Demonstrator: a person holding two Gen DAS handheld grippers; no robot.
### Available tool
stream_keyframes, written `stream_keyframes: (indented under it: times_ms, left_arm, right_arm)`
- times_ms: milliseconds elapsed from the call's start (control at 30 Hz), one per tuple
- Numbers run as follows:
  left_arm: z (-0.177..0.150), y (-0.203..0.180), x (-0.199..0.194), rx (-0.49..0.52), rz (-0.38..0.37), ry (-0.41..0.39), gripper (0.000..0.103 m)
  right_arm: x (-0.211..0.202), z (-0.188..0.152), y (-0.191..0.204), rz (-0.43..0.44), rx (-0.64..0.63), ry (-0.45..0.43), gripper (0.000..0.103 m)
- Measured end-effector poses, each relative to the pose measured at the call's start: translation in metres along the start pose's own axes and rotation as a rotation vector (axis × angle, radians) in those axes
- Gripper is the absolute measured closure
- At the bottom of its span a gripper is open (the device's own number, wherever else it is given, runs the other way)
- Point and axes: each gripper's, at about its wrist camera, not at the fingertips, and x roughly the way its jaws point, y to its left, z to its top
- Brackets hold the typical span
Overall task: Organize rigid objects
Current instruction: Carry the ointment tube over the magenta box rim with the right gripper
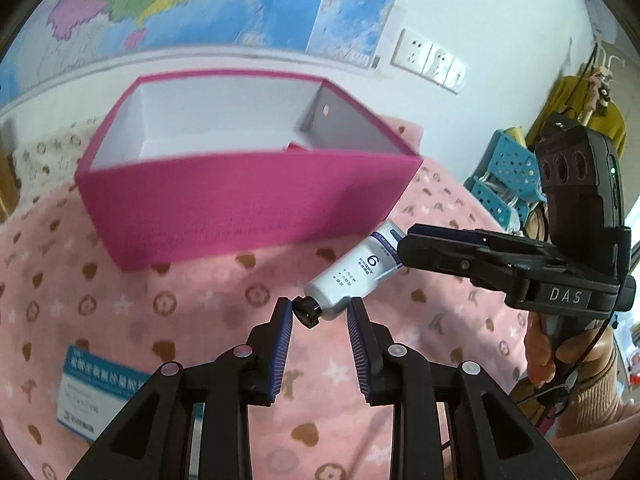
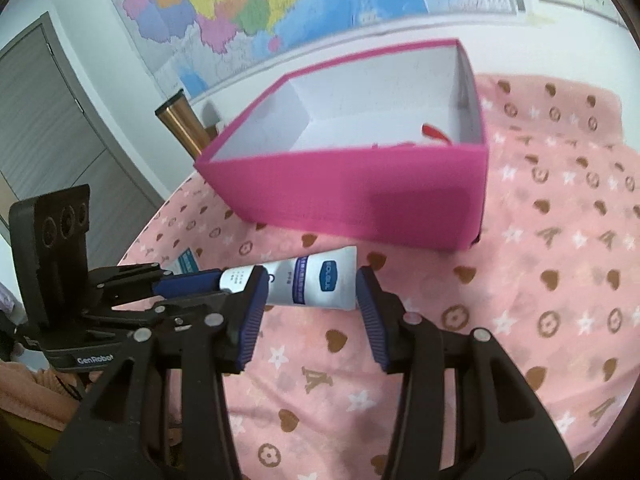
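A white tube with a black cap and blue print lies in the air above the pink cloth, in front of the open pink box. My left gripper is shut on the tube's cap end. My right gripper is shut on the tube's flat end. The right gripper shows in the left wrist view, reaching in from the right. The box has white inner walls and holds something red.
A blue and white carton lies on the pink patterned cloth at the lower left. A copper cylinder stands behind the box. Blue baskets sit at the right. Maps hang on the wall behind.
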Motion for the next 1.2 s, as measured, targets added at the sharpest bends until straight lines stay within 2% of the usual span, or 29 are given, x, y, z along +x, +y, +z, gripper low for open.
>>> stream_keyframes:
  times_ms: [567,1200]
  left_arm:
    - [0.050,-0.008,-0.007,0.057,-0.018,-0.096,0.076]
    - [0.080,-0.009,-0.002,0.079,-0.005,-0.144,0.075]
  right_arm:
    - [-0.028,0.040,-0.006,-0.059,-0.030,-0.118,0.054]
    - [-0.025,0.063,-0.017,-0.083,-0.034,-0.147,0.054]
